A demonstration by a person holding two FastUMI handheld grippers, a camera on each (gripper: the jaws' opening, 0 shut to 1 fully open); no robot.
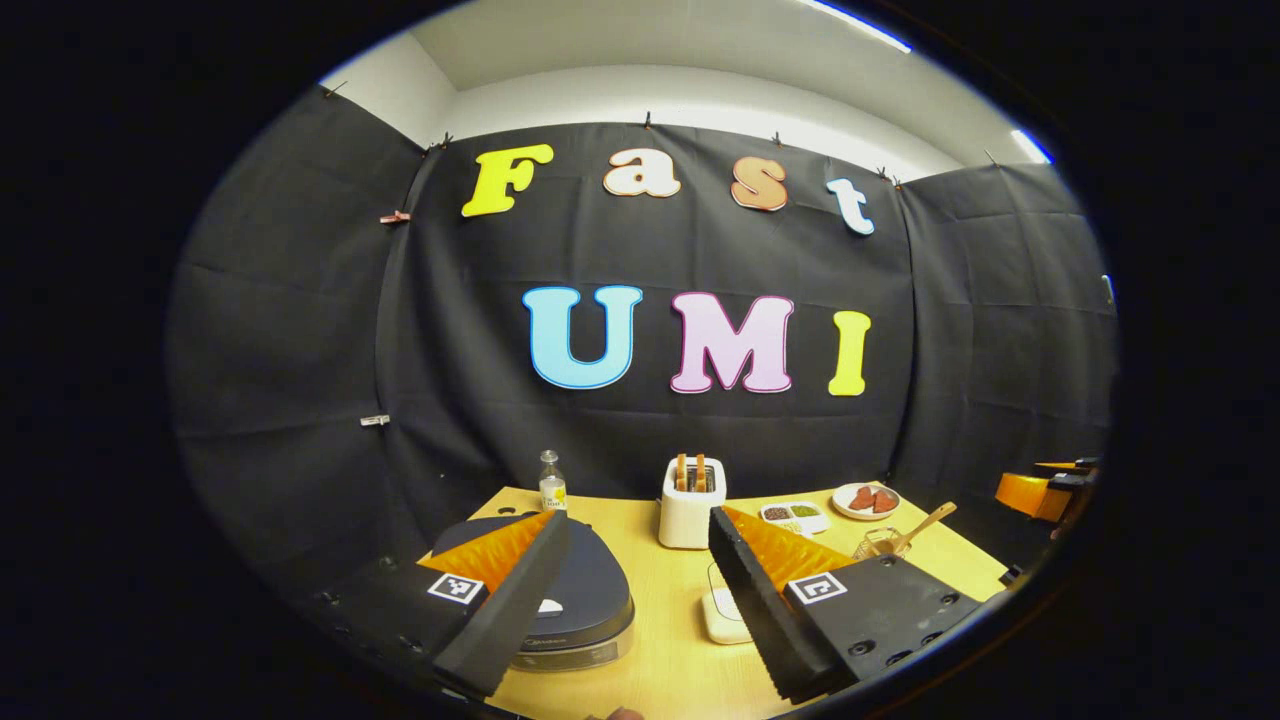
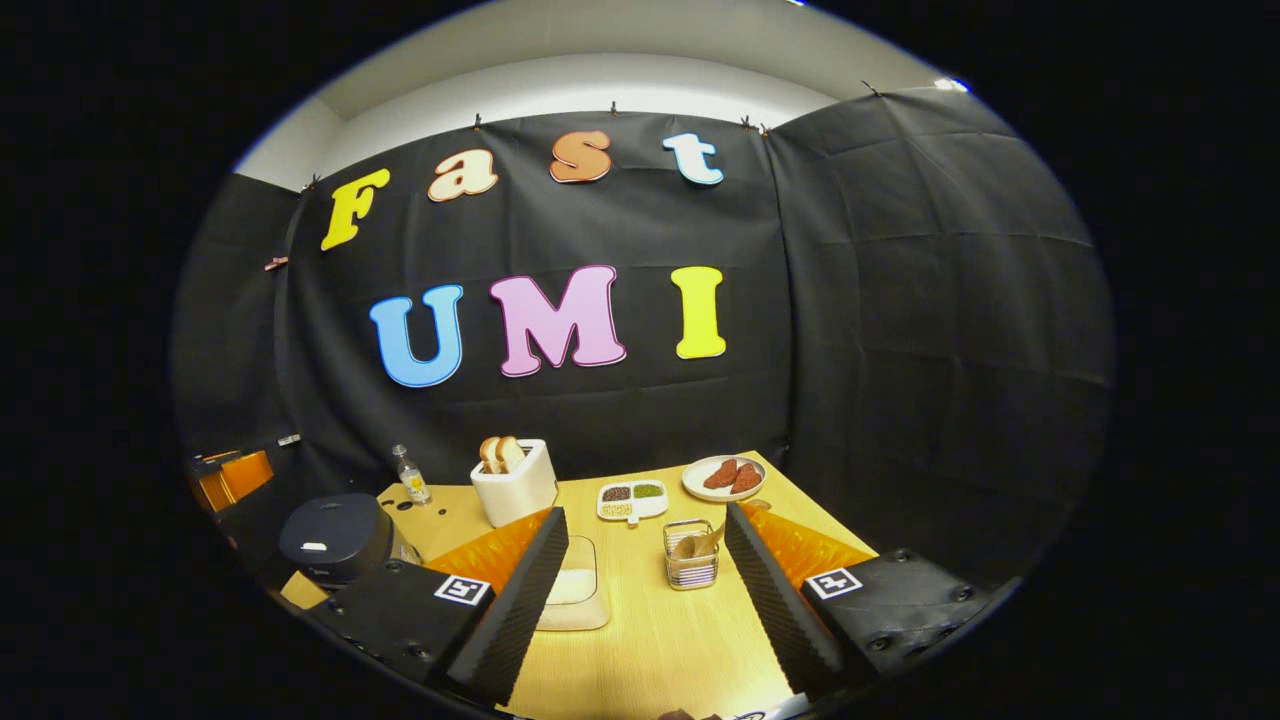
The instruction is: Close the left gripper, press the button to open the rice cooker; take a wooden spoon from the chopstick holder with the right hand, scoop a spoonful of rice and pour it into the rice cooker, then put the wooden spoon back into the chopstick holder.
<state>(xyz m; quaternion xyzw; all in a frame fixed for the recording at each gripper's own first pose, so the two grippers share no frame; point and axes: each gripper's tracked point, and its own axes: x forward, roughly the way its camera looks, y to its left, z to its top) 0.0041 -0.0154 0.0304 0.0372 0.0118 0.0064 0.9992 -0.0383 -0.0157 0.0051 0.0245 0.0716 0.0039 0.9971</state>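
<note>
I hold both grippers level above the table's [image 2: 660,640] near edge. My left gripper [image 1: 640,560] gapes wide beside the rice cooker [image 1: 590,600]; my right gripper [image 2: 645,560] gapes wide before the chopstick holder [image 2: 691,568].

The left claw [image 1: 640,590] is hanging with its two fingers spread wide apart, holding nothing between them. The right claw [image 2: 645,590] is likewise gaping open, its fingers angled outward like a V, gripping nothing. From the left gripper view, the right claw [image 1: 1045,492] is also showing far off at the right edge, well apart. From the right gripper view, the left claw [image 2: 232,477] is showing far off at the left edge.
</note>
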